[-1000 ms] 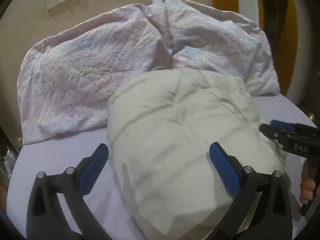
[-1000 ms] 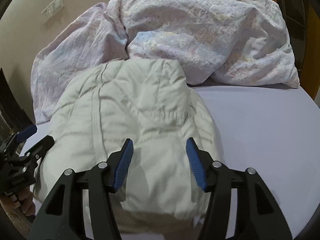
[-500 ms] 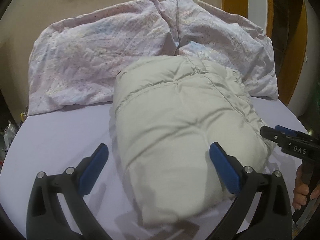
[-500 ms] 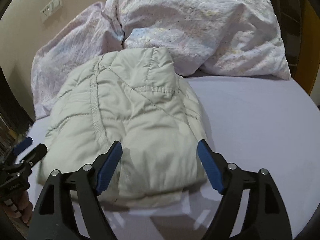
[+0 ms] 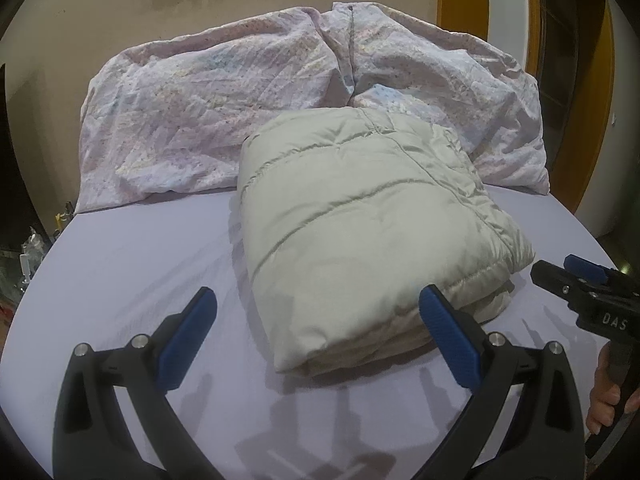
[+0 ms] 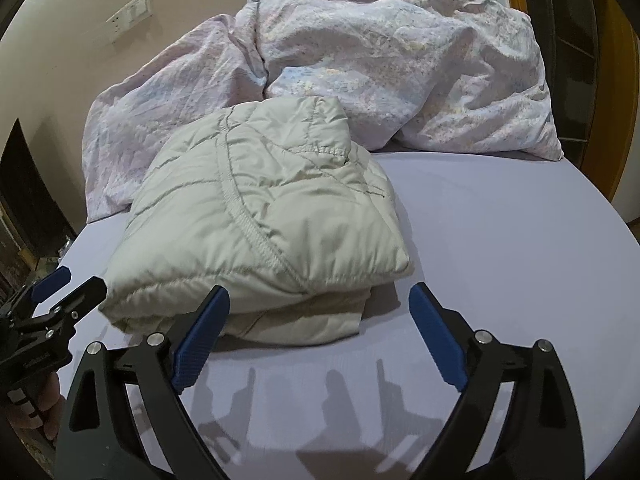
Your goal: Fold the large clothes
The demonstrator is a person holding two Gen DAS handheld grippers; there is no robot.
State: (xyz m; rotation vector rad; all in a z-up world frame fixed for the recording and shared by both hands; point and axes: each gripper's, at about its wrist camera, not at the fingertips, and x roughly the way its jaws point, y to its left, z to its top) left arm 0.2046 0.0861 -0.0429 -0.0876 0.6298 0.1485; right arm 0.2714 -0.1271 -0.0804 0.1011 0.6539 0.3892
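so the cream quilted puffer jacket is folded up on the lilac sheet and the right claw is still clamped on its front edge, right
Not quite. The cream quilted puffer jacket is folded on the lilac sheet, but the right claw is not clamped on it: its jaws have just been opening and stand wide, off the fabric, with nothing gripped, as the right wrist view shows.

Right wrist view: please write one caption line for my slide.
Open right claw just short of a folded beige padded jacket on a lilac bed sheet, crumpled floral duvet behind.
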